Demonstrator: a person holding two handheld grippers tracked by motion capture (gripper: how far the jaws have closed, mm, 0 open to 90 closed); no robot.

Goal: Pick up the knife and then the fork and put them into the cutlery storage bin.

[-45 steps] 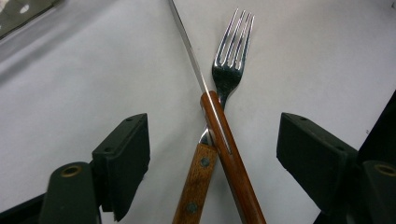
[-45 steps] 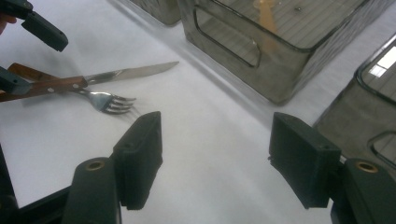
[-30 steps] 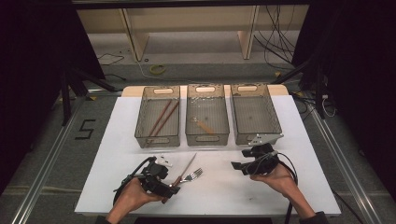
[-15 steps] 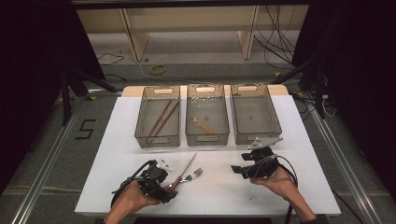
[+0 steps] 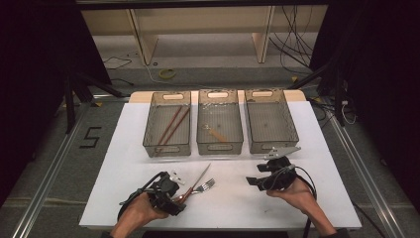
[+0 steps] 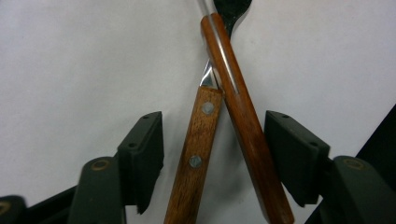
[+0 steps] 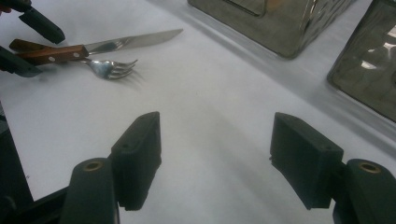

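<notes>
Two wooden-handled pieces, a knife (image 6: 194, 158) and a fork (image 6: 243, 121), crossed flat on the white table (image 5: 119, 163) near its front edge, both handles lying between the spread jaws of the left gripper (image 6: 212, 154), not yet clamped. Stiff, light, probably slick on the steel, so best pinched by one wooden handle alone, clear of the crossing. Right gripper (image 7: 215, 158) agape over bare table, holding nothing
</notes>
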